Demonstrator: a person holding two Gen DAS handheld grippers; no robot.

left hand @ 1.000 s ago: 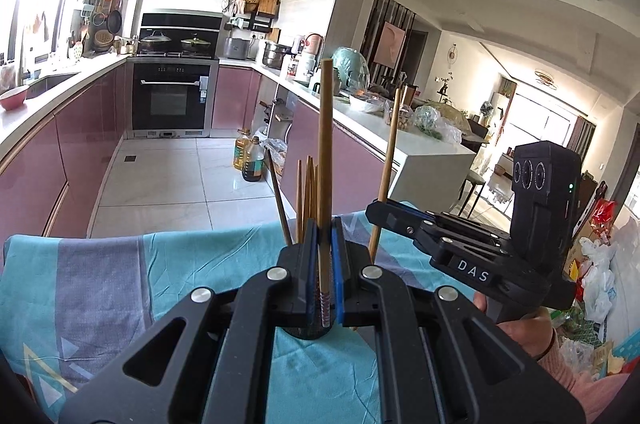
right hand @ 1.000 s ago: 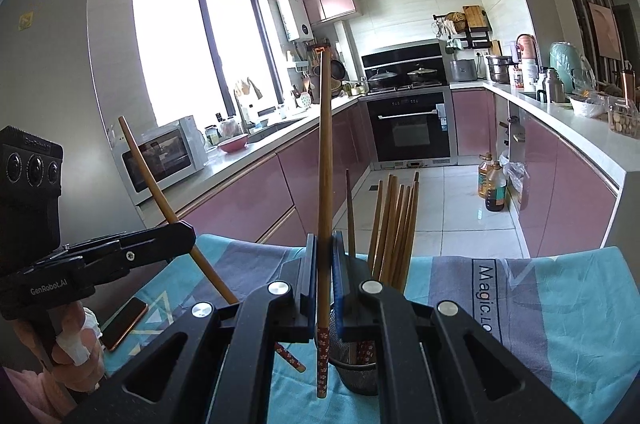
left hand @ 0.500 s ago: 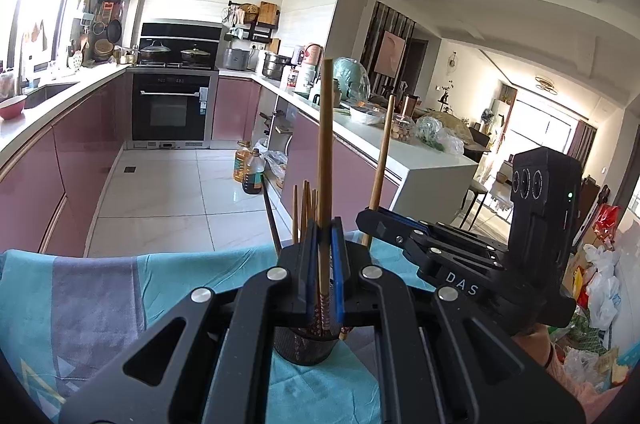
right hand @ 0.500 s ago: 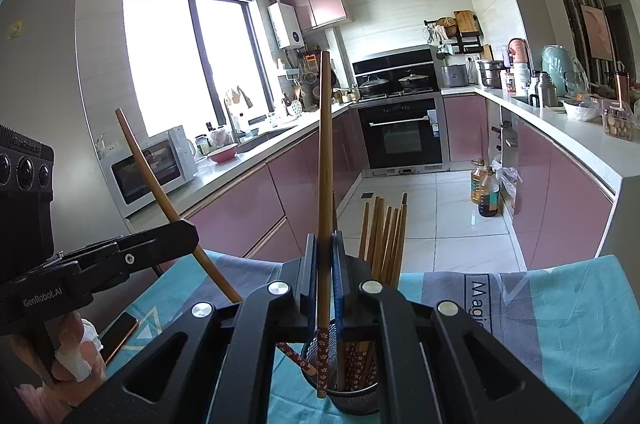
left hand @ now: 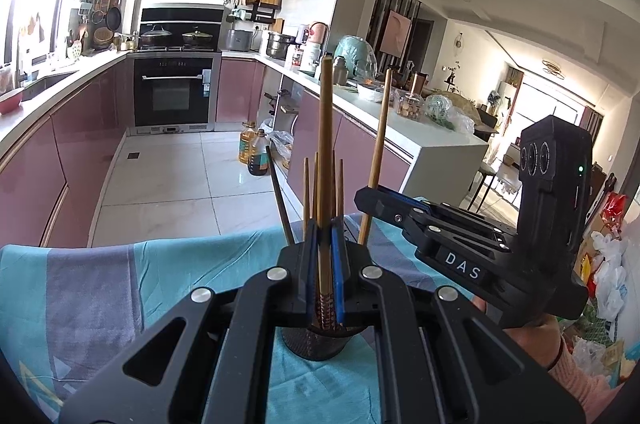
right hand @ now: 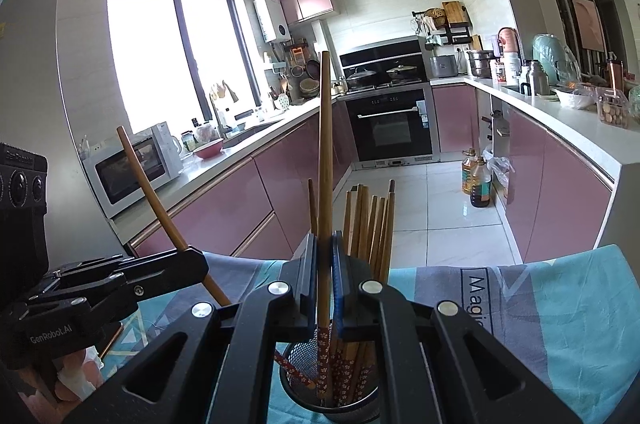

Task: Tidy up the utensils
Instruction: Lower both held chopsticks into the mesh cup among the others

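A black mesh holder (left hand: 316,344) (right hand: 296,364) stands on the teal and grey cloth, with several wooden chopsticks (right hand: 368,224) upright in it. My left gripper (left hand: 324,228) is shut on one chopstick (left hand: 326,143), held upright right over the holder. In the right wrist view that gripper (right hand: 196,258) comes in from the left, and its slanted chopstick (right hand: 152,191) has its patterned end inside the cup. My right gripper (right hand: 324,244) is shut on another chopstick (right hand: 325,143) whose flowered end hangs in the cup's mouth. It shows at the right (left hand: 362,195) of the left wrist view.
The cloth (left hand: 100,284) covers the table to its far edge, with tiled kitchen floor beyond. A phone (right hand: 110,344) lies on the cloth at the left. A person's hand (left hand: 536,348) grips the right tool. Oil bottles (right hand: 476,179) stand on the floor by the pink cabinets.
Both grippers have shifted sideways over the holder. The cup now shows directly under the fingers in both views, and the right chopstick's lower end has moved from beside the cup into its mouth.
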